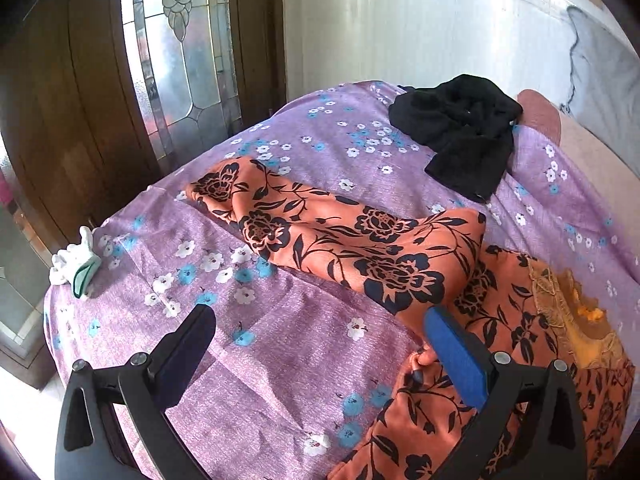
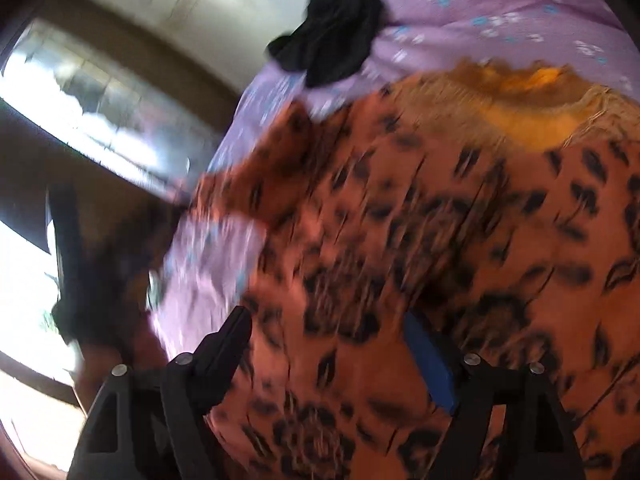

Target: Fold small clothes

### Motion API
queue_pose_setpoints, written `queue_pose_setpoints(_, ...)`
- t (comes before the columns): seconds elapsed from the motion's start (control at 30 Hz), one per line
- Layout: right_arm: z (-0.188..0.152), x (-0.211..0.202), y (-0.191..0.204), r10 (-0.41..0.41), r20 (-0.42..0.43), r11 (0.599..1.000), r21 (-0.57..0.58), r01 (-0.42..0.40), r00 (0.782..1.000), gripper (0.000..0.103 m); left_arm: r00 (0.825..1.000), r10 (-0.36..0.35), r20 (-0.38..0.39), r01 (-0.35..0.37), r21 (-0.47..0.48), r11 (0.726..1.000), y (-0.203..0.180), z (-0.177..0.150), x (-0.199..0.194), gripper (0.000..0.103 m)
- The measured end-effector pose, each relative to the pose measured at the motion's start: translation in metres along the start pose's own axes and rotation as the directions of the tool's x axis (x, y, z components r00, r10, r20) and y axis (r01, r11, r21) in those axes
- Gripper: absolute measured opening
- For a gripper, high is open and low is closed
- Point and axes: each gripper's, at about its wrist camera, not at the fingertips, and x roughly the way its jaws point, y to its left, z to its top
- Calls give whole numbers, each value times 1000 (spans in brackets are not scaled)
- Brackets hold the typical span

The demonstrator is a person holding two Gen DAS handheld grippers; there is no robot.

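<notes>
Purple bedsheet (image 1: 280,360) bears orange floral garment (image 1: 360,248), black garment (image 1: 460,132).

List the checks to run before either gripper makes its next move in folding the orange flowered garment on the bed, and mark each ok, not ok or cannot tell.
1. Left gripper open, holding nothing: ok.
2. Right gripper open above the garment: ok.
3. Orange flowered garment lying flat: not ok; its sleeve is bunched and twisted.
4. Black garment lying apart from the orange one: ok.
5. White sock apart from the fold area, near the bedsheet edge: ok.
6. Right wrist view sharp enough to aim: not ok, blurred.
</notes>
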Motion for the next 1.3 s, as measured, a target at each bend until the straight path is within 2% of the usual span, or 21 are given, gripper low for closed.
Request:
queue_pose_setpoints(0.1,-8,-26,-13,35,32,998,50,-37,999,81,999,-28,24,26,54,998,-18,-4,-6,103)
queue_pose_setpoints(0.17,-12,-61,-32,-11,138,994,112,-5,990,81,997,-57,44,51,125,991,-38,-12,-15,103)
queue_pose_setpoints(0.23,-9,-89,-61,-42,237,981,196,-5,971,79,993,-108,50,95,214,972,-61,-24,-25,103)
queue_pose_setpoints(0.3,-9,-114,-99,-62,330,949,313,-47,942,71,985,-170,38,150,317,936,-89,-41,-33,103)
queue_pose_setpoints(0.33,-7,-120,-116,-75,349,927,370,-64,934,63,982,-184,38,159,357,920,-101,-49,-37,103)
queue_pose_setpoints(0.4,-4,-119,-148,-115,346,877,475,-68,931,55,980,-193,47,153,439,885,-126,-65,-42,103)
queue_pose_setpoints(0.47,-6,-112,-172,-181,297,819,573,-24,938,50,978,-199,55,146,500,854,-146,-79,-45,103)
queue_pose_setpoints(0.57,-8,-106,-200,-147,298,742,664,-95,943,48,976,-185,112,86,583,808,-171,-97,-49,103)
queue_pose_setpoints(0.63,-2,-106,-203,-160,313,743,663,-94,936,48,975,-133,175,-7,628,778,-185,-106,-46,103)
queue_pose_setpoints(0.7,5,-105,-203,-197,321,755,652,-65,926,48,976,-26,215,-123,649,751,-193,-110,-32,103)
queue_pose_setpoints(0.73,7,-105,-201,-211,312,753,656,-50,926,48,976,40,212,-172,652,738,-192,-109,-19,103)
queue_pose_setpoints(0.77,8,-100,-205,-228,276,740,672,-19,934,48,979,85,187,-189,651,735,-189,-107,-9,103)
queue_pose_setpoints(0.8,7,-103,-198,-232,245,729,685,1,941,48,981,126,147,-191,645,740,-184,-104,1,103)
queue_pose_setpoints(0.87,6,-100,-201,-233,241,722,692,1,942,46,988,144,48,-144,600,787,-166,-89,13,103)
queue_pose_setpoints(0.9,10,-101,-196,-243,245,731,682,12,938,46,990,140,23,-128,575,808,-158,-82,13,103)
queue_pose_setpoints(0.97,16,-102,-182,-257,272,779,626,32,927,47,991,130,38,-131,511,849,-136,-61,3,103)
queue_pose_setpoints(1.0,20,-100,-171,-237,292,811,585,23,927,47,990,130,56,-141,485,863,-126,-52,-1,103)
queue_pose_setpoints(1.07,23,-90,-151,-158,296,860,511,-16,942,47,987,143,69,-159,397,904,-95,-31,-6,103)
queue_pose_setpoints(1.13,30,-69,-135,-71,281,884,462,-70,957,47,987,160,23,-160,292,943,-64,-13,2,103)
queue_pose_setpoints(1.2,35,-48,-119,-20,256,894,438,-98,966,47,981,190,-49,-179,180,967,-28,5,17,103)
queue_pose_setpoints(1.3,44,-15,-105,25,229,881,455,-130,973,48,968,208,-141,-201,63,978,11,15,38,103)
